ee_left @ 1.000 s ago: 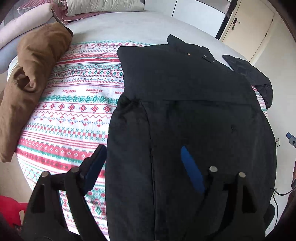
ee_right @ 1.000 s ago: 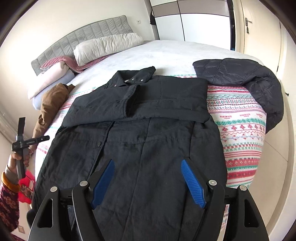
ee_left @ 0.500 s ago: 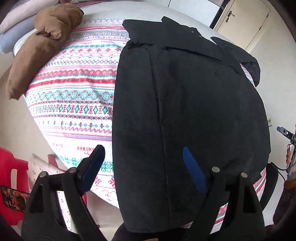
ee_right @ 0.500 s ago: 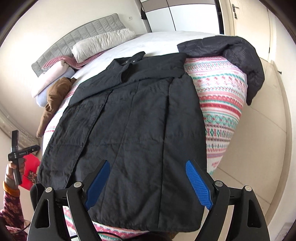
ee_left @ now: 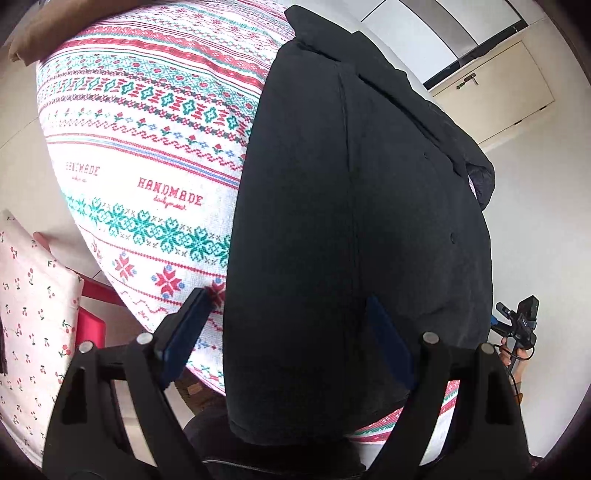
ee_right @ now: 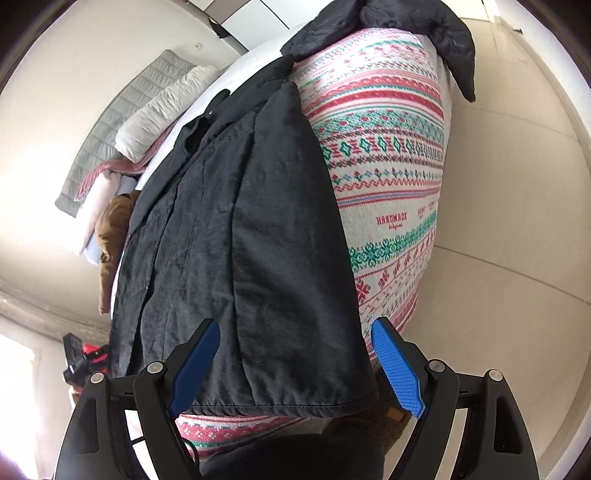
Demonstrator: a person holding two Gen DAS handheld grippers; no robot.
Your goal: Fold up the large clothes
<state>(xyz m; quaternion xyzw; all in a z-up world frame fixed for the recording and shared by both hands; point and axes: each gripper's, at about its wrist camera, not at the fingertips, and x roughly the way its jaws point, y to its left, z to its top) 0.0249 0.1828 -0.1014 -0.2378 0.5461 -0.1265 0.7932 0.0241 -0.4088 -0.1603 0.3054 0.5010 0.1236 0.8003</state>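
Observation:
A large black jacket lies flat on a patterned blanket on the bed, sleeves folded in, its hem hanging over the near edge. It also shows in the right wrist view. My left gripper is open, its jaws standing either side of the hem's left corner. My right gripper is open, its jaws standing either side of the hem's right corner. Neither holds cloth.
A dark quilted jacket lies at the bed's far right corner. A brown garment, pillows and a grey headboard are at the far end. A red chair with cherry-print cloth stands left of the bed.
Both grippers have drawn back and dropped to the jacket's hem at the bed's near edge. Both stay open.

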